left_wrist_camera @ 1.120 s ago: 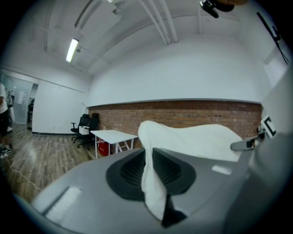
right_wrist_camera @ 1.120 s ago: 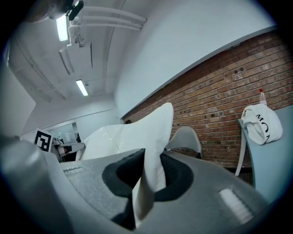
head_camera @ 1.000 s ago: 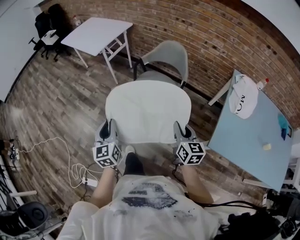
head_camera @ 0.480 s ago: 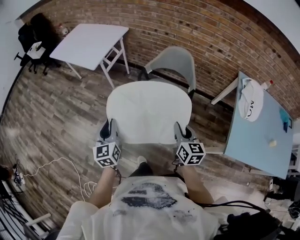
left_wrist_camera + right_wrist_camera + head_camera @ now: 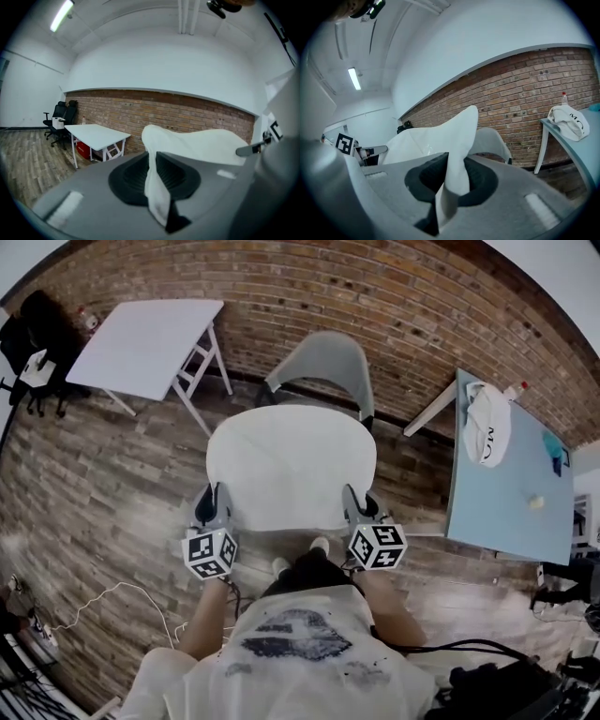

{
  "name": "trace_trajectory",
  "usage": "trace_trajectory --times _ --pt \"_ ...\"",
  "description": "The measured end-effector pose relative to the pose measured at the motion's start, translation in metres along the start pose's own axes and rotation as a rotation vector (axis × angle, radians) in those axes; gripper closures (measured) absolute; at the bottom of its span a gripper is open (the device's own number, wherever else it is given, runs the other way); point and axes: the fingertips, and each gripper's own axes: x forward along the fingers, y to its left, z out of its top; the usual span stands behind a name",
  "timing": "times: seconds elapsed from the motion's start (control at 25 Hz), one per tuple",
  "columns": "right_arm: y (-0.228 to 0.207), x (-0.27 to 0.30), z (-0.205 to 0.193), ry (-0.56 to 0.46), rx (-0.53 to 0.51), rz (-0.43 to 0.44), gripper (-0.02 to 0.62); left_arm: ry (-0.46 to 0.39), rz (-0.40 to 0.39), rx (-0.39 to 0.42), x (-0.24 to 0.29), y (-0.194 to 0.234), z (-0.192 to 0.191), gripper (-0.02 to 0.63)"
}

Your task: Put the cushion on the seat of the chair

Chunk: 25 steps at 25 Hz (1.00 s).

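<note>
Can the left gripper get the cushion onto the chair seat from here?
Probably yes: the left gripper clamps the cushion, and the chair stands just ahead, open side toward it, with nothing seen between.

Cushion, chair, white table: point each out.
cushion (image 5: 291, 465), head view, middle of its top face.
chair (image 5: 323, 357), head view, backrest.
white table (image 5: 141, 343), head view, bare top.

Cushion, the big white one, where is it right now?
In the head view the cushion hangs mid-frame, pinched at its near corners by the left hand-held gripper and right hand-held gripper, just before the grey chair by the brick wall.
</note>
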Motion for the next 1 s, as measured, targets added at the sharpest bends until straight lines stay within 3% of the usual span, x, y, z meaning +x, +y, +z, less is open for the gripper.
trace_trajectory --times 0.52,1.0 --pt "-0.068 0.042 0.015 -0.008 0.063 -0.086 0.549 0.051 -0.088 0.047 0.1 -0.037 0.008 0.565" --pt "-0.149 0.097 0.041 0.012 0.105 -0.077 0.549 0.094 -0.087 0.081 0.199 -0.08 0.021 0.565"
